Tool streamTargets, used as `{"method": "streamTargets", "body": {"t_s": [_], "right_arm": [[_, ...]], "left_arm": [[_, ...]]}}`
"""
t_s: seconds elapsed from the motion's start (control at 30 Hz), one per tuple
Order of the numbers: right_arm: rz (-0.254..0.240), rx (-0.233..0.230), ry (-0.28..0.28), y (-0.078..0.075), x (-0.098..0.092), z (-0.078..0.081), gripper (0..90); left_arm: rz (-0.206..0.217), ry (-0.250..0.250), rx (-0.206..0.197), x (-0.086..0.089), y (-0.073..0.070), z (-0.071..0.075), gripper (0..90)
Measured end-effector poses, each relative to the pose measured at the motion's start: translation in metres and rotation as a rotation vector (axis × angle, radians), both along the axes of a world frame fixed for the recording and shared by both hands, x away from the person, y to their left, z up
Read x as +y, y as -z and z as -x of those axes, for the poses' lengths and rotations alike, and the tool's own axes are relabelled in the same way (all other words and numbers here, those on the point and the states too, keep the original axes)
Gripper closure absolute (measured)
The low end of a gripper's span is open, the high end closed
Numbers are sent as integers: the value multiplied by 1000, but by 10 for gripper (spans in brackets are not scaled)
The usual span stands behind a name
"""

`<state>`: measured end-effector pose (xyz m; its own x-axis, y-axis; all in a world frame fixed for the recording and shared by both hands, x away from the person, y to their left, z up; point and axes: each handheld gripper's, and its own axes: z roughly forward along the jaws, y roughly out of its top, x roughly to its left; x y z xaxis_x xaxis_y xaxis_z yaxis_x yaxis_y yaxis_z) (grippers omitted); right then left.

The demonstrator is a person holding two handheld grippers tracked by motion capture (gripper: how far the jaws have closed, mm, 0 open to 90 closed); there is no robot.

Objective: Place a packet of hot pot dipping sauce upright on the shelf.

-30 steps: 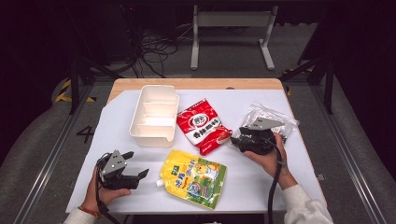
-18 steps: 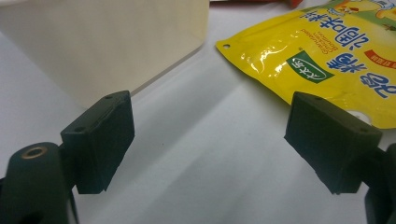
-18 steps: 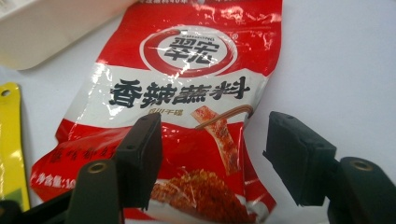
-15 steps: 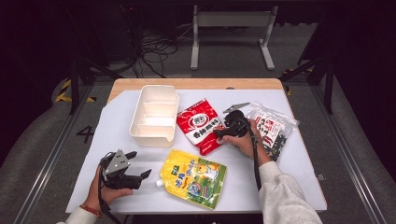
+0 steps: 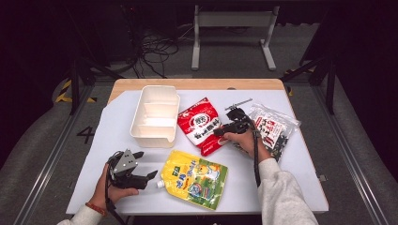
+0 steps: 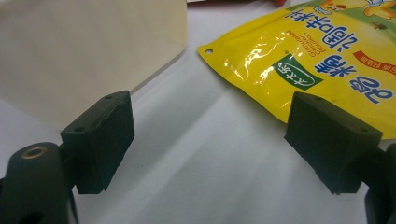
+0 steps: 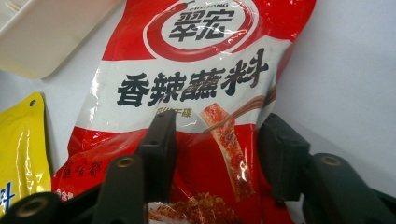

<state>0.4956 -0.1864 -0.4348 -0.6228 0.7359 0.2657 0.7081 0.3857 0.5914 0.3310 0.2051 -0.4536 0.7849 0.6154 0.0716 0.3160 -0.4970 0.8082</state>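
Moving left from the clear bag, the right gripper (image 5: 220,131) has come over to the red packet (image 5: 201,124) and now sits at its right edge. Its jaws are partly open, one on each side of the packet's lower part, but I cannot tell if they pinch it yet. In the right gripper view the red packet (image 7: 196,93) lies flat between the two black jaws.

The left gripper (image 5: 145,166) has stayed near the front left of the table (image 5: 281,187). Its jaws are wide open and hold nothing. Just beside it lies the yellow pouch (image 5: 195,178), with its small cap pointing at the gripper.

Behind them sits the white tray (image 5: 141,133), right next to the red packet. The clear bag (image 5: 277,126) with dark bits lies to the right, by the person's right hand (image 5: 241,140).
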Motion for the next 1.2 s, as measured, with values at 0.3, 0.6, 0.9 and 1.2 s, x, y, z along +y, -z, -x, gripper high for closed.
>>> {"method": "streamTargets", "body": {"t_s": [0.3,0.6,0.9,1.2], "right_arm": [[8,-50,7,-5,-2,4,777],[-63,-164,35,-11,-7,21,822],[-141,-278,80,-22,-16,33,831],[-249,-393,114,-38,-29,49,834]], "left_arm": [[28,13,6,-6,-4,-5,160],[52,15,0,-6,-8,-6,157],[81,16,1,-7,-14,-8,163],[109,35,-21,-17,-38,-15,170]]}}
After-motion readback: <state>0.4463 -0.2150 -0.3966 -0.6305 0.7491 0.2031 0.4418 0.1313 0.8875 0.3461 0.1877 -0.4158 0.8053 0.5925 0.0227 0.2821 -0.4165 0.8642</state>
